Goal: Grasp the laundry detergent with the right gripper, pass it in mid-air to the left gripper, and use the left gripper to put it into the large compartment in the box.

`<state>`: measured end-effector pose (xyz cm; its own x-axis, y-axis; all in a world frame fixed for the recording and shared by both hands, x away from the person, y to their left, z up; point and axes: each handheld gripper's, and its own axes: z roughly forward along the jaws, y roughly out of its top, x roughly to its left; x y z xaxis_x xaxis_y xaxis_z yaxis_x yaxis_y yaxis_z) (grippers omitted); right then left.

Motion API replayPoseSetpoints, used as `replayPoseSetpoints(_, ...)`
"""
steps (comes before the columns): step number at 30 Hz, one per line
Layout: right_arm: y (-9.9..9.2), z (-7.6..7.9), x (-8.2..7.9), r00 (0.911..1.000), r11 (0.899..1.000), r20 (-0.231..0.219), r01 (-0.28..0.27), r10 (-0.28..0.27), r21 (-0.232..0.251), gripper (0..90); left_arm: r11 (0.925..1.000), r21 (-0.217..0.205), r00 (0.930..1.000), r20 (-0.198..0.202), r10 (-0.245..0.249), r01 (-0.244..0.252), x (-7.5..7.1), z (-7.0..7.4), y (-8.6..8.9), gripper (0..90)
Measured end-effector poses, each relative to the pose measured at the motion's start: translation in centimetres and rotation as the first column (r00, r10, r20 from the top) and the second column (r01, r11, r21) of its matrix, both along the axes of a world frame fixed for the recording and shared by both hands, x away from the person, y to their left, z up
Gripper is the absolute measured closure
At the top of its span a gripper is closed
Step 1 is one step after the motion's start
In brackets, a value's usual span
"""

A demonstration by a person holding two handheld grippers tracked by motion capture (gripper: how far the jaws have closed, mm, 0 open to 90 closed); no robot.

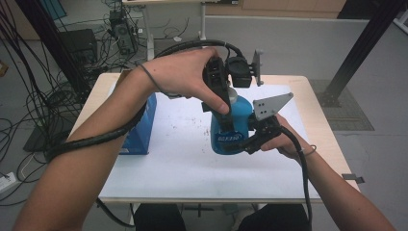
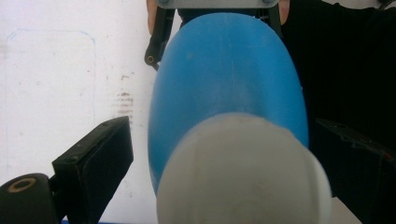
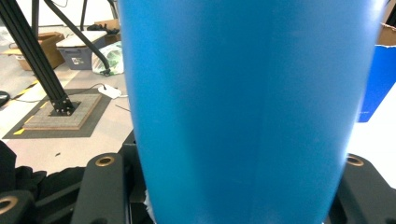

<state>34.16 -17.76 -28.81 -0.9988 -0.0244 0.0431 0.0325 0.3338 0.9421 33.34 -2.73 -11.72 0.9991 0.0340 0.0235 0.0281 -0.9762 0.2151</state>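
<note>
The blue bottle [image 1: 233, 126] is stood upright on the white sheet [image 1: 183, 159] that covers the table [image 1: 321, 126], right of centre. Its white cap [image 2: 243, 170] is seen from directly above in the left gripper view, blurred by closeness.

The bottle's lower body is clamped from the side by the right gripper [image 1: 250, 137]; in the right gripper view the blue wall runs between the two black jaws and is met by them on both flanks. This is judged to be a bracing grip, so the bottle cannot turn or tip while the top is worked on.

The left gripper [image 1: 219, 98] is held over the cap, pointing straight down. Its jaws are spread, one on each side of the cap, and no contact is seen (the right-hand jaw is partly lost in shadow). The work in hand is judged to be the taking of the cap for unscrewing; the closing of the jaws is not yet done.

The left wrist is arched high with the forearm crossing the sheet; the right hand [image 1: 284, 142] is kept low near the table, forearm angled in from the near right corner.

A blue box [image 1: 142, 127] is stood at the sheet's left edge, well apart from the bottle. Dark specks are scattered on the sheet.
</note>
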Motion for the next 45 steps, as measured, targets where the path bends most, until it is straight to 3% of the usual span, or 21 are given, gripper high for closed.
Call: replayPoseSetpoints(45,-0.13,0.11,-0.08,1.0,1.0,0.001,0.0,0.0,0.008,40.8,1.0,-0.001,1.0,0.008,0.005,-0.005,-0.18,0.33,0.44,7.8)
